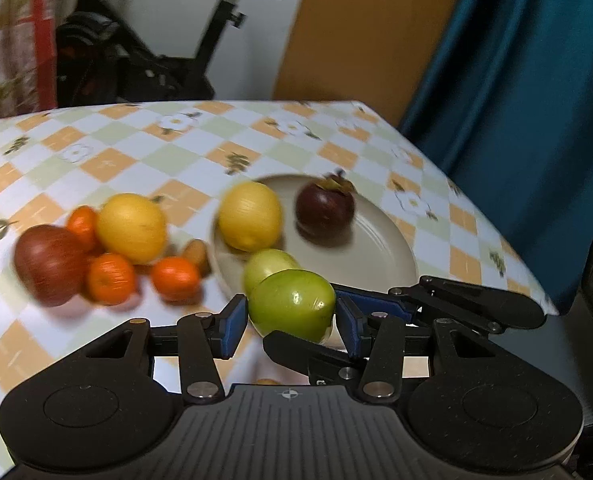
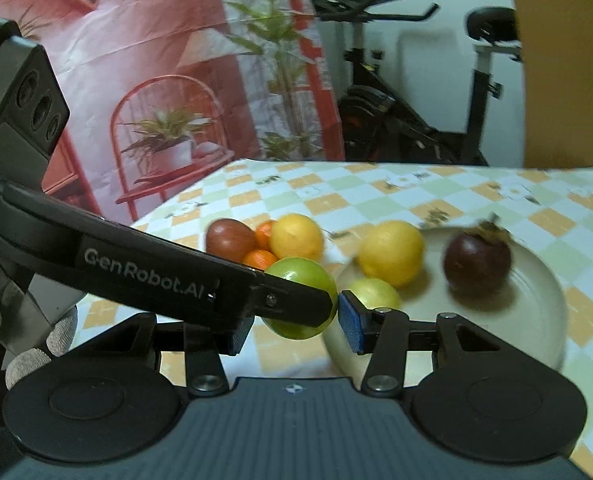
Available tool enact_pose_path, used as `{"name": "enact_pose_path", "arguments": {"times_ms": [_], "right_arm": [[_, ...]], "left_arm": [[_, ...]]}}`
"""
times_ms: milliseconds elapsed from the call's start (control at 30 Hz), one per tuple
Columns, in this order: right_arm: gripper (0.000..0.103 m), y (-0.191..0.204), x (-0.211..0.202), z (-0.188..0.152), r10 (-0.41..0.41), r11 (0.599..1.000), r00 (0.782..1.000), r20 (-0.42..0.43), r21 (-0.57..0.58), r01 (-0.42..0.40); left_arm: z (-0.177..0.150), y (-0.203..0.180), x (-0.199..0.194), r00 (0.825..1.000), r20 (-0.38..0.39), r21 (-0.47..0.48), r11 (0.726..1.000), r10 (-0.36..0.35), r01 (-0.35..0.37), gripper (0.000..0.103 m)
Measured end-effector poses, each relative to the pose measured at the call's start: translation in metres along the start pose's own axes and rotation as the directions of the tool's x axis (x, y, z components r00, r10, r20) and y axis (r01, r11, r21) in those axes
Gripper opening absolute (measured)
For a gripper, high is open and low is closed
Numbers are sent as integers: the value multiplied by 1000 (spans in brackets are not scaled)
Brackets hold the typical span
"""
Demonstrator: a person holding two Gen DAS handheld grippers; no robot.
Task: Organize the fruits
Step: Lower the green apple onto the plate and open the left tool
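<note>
A green apple [image 1: 292, 304] sits between the blue pads of my left gripper [image 1: 290, 322], near the front rim of a cream plate [image 1: 380, 256]. The pads stand just off its sides. My right gripper [image 2: 292, 324] also brackets this green apple [image 2: 302, 276], and the left gripper's finger [image 2: 200, 276] crosses in front of it. The plate holds a yellow lemon [image 1: 250, 216], a dark purple mangosteen [image 1: 325, 210] and a pale green fruit [image 1: 268, 266]. Left of the plate lie a red apple [image 1: 48, 264], a yellow orange [image 1: 131, 227] and three small tangerines [image 1: 110, 278].
The table has a checked orange, green and white cloth [image 1: 136, 148]. Its right edge [image 1: 476, 204] drops off beside a blue curtain [image 1: 528, 100]. An exercise bike [image 1: 136, 52] stands behind the table. A small brown fruit [image 1: 196, 254] lies by the plate's left rim.
</note>
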State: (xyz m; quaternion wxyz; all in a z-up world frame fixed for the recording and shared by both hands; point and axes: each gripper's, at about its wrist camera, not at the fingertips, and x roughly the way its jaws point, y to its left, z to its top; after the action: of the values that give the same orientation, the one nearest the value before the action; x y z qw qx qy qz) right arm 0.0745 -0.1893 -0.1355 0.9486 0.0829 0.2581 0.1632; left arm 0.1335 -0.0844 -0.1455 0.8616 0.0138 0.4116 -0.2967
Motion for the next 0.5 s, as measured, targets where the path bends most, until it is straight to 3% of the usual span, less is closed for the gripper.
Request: {"name": "enact_pose_path", "arguments": {"times_ms": [233, 500], "right_arm": [[49, -26, -11, -15, -78, 994, 997, -21, 79, 79], [49, -38, -6, -21, -94, 988, 995, -43, 118, 99]], "left_arm": [[5, -11, 33, 996, -76, 18, 999, -38, 40, 51], [7, -17, 41, 998, -67, 54, 998, -9, 13, 51]]}}
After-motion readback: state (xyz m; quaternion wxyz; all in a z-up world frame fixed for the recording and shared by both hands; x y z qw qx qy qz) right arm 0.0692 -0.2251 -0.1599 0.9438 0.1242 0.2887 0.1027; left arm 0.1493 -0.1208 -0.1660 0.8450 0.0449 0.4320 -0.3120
